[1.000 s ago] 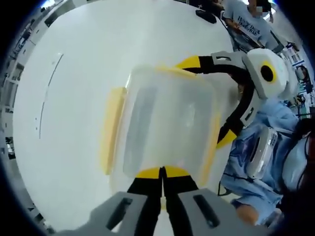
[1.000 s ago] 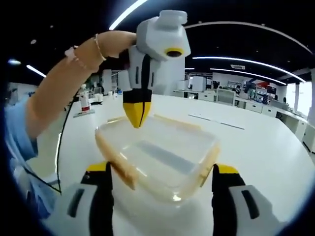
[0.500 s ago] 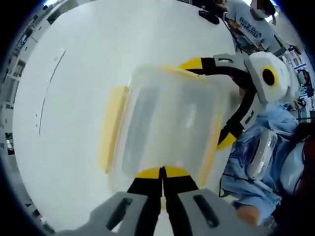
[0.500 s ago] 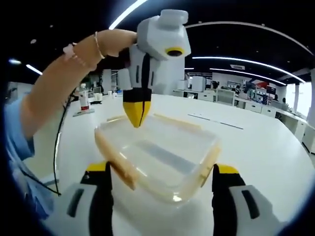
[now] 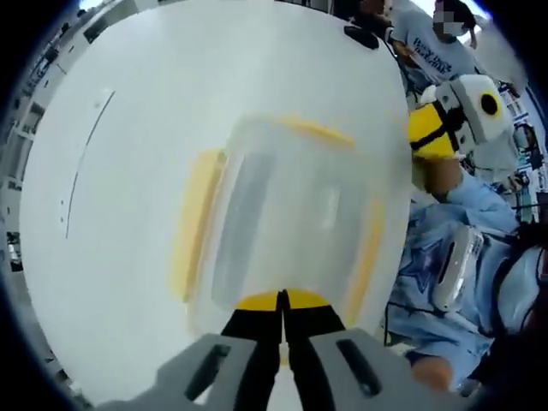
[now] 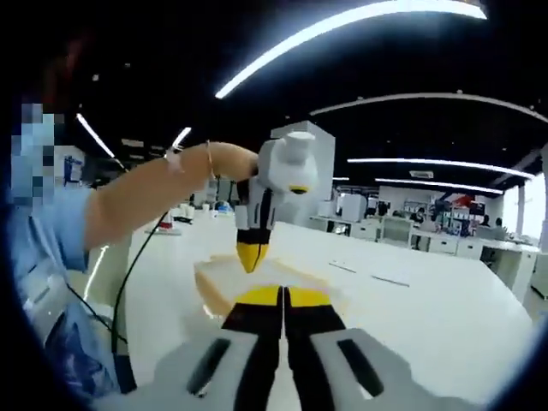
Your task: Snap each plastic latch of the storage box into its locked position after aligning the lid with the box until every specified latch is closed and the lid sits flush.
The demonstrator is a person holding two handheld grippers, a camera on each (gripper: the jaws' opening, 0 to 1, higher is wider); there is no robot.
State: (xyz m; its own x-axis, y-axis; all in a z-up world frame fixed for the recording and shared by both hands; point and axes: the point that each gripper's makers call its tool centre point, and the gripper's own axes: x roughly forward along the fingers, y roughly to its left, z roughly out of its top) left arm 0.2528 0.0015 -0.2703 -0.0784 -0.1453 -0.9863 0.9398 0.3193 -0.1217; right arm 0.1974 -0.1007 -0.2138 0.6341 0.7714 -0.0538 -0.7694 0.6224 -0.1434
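Now the right claw (image 5: 438, 137) has backed off from the box (image 5: 287, 227): half a second ago its jaws stood spread on either side of the box's near end, and here they are pressed together with nothing between them, raised clear and drawn toward the person. In the right gripper view the box (image 6: 265, 295) sits farther off, mostly hidden behind that claw's own yellow tips. The left claw (image 5: 282, 301) has not moved; its jaws are pressed together too, tips resting down on the lid at one short end of the box.

My reading is that the right claw has finished bracing or pressing its side and is shifting toward another latch, while the left holds the lid down.

The box lies flat on the white table (image 5: 128, 128), lid up. Its long axis runs away from the left claw toward the far table edge in the left gripper view. A yellow latch (image 5: 193, 223) runs along the long side on the left, another latch (image 5: 366, 257) along the right; blur hides whether either is snapped shut.
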